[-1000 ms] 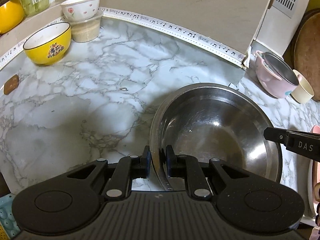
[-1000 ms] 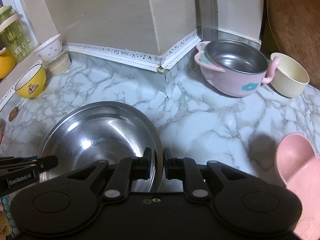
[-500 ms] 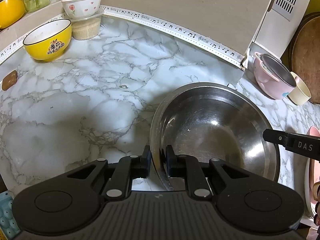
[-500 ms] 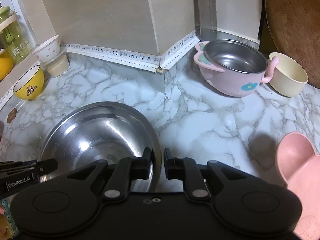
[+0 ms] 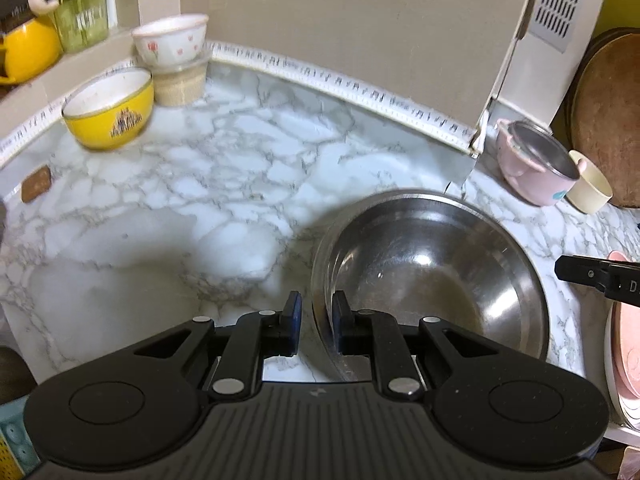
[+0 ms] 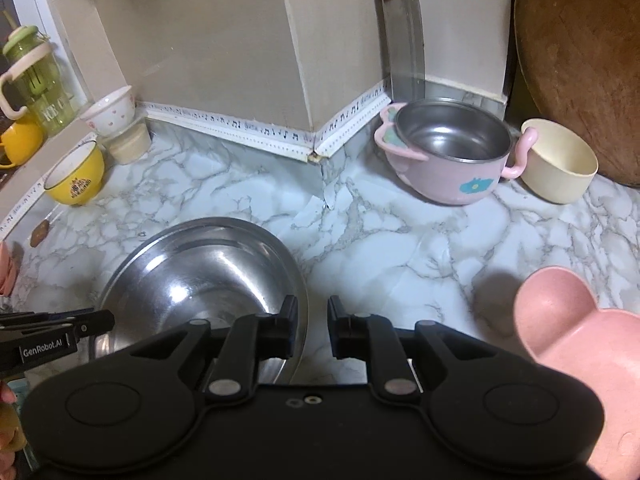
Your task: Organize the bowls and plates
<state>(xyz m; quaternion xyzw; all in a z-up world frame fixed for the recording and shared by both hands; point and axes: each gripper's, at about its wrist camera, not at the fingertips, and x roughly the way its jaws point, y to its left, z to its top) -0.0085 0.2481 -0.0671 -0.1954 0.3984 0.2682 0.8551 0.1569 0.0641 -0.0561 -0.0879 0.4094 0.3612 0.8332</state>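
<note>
Both grippers [image 5: 314,318] [image 6: 313,322] straddle the steel bowl's [image 5: 436,276] rim, parted.

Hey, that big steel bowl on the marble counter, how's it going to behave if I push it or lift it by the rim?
The big steel bowl looks thin-walled, so probably stiff yet light for its size. Its polished, shiny surface on the smooth marble counter suggests it would slide easily when pushed. The rounded base may let it rock or tip if lifted by one rim edge.
</note>
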